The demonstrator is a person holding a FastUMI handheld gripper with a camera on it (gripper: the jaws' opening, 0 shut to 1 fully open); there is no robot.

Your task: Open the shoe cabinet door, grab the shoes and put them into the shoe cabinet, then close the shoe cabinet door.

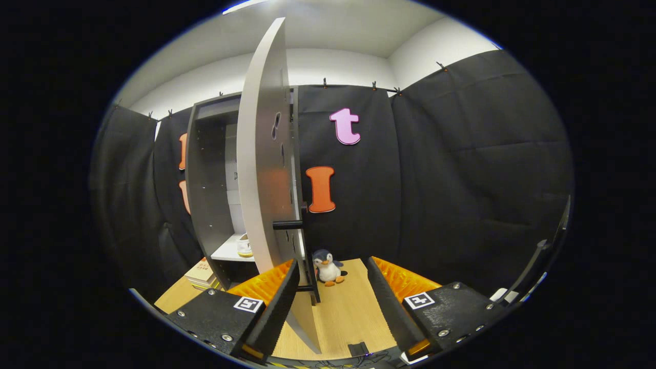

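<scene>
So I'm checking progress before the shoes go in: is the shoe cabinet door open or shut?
Open: the shoe cabinet door stands swung out edge-on, with the hand-held gripper open around its lower edge.

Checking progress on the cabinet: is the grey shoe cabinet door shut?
No: the grey shoe cabinet door stands swung open, edge-on between the open hand-held gripper's fingers.

Matt door point(261, 169); wood-look floor point(343, 312); seemingly plush penguin point(327, 267).

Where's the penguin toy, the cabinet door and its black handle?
penguin toy point(327, 267), gripper view, its white belly.
cabinet door point(259, 169), gripper view, its pale face.
black handle point(288, 224), gripper view, the bar's middle.
</scene>
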